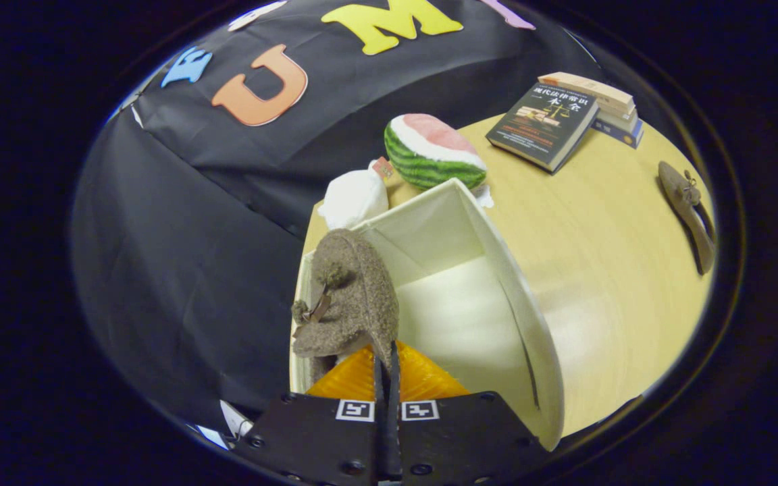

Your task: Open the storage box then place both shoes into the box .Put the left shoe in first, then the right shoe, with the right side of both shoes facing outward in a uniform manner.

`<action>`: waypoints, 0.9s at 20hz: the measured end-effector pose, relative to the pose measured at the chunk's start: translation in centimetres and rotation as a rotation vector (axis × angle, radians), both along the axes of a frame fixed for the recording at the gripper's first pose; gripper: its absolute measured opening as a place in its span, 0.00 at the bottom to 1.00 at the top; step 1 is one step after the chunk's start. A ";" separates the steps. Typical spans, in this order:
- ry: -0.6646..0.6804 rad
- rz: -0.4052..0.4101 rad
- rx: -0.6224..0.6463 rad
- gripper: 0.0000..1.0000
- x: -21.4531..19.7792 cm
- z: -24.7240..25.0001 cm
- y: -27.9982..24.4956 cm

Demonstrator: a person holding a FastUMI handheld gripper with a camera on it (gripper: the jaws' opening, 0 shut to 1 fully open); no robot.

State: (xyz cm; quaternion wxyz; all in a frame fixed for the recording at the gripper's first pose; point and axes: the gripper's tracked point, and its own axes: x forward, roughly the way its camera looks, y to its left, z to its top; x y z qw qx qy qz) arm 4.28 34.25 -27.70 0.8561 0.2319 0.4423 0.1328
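Observation:
My gripper (386, 364) is shut on the rim of a fuzzy grey-brown shoe (352, 297) with a small bow. The shoe hangs on its side just ahead of the fingers, at the left wall of the open white storage box (497, 270). The box's pale inside lies beyond and to the right of the shoe, with nothing else seen in it. The second shoe (687, 212), same brown with a bow, lies on the wooden table (605, 270) far to the right of the box.
A watermelon-slice plush (433, 152) and a white soft item (354, 198) sit just behind the box. Stacked books (564, 115) lie at the table's far side. The table's left edge runs close beside the box.

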 end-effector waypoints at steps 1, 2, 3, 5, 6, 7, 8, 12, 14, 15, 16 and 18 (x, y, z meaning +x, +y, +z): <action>0.002 0.002 -0.006 0.00 0.3 -0.6 0.2; 0.010 0.003 -0.005 0.00 0.1 -0.9 0.5; 0.021 0.003 0.000 0.00 0.0 -1.5 0.8; 0.039 -0.005 -0.005 0.02 0.1 -2.4 1.2; 0.042 -0.003 -0.005 0.02 -0.2 -2.4 1.2; 0.041 0.005 -0.004 0.09 -0.2 -2.3 1.4; 0.038 0.012 -0.004 0.12 -0.3 -2.7 1.4; 0.008 0.028 -0.006 0.32 -0.2 -1.7 1.3; -0.036 0.041 -0.015 0.46 -0.1 -0.2 0.6; -0.066 0.047 -0.024 0.61 0.0 0.6 0.2; -0.102 0.052 -0.035 0.61 0.0 1.8 -0.5; -0.187 0.067 -0.072 0.61 -0.3 4.5 -2.1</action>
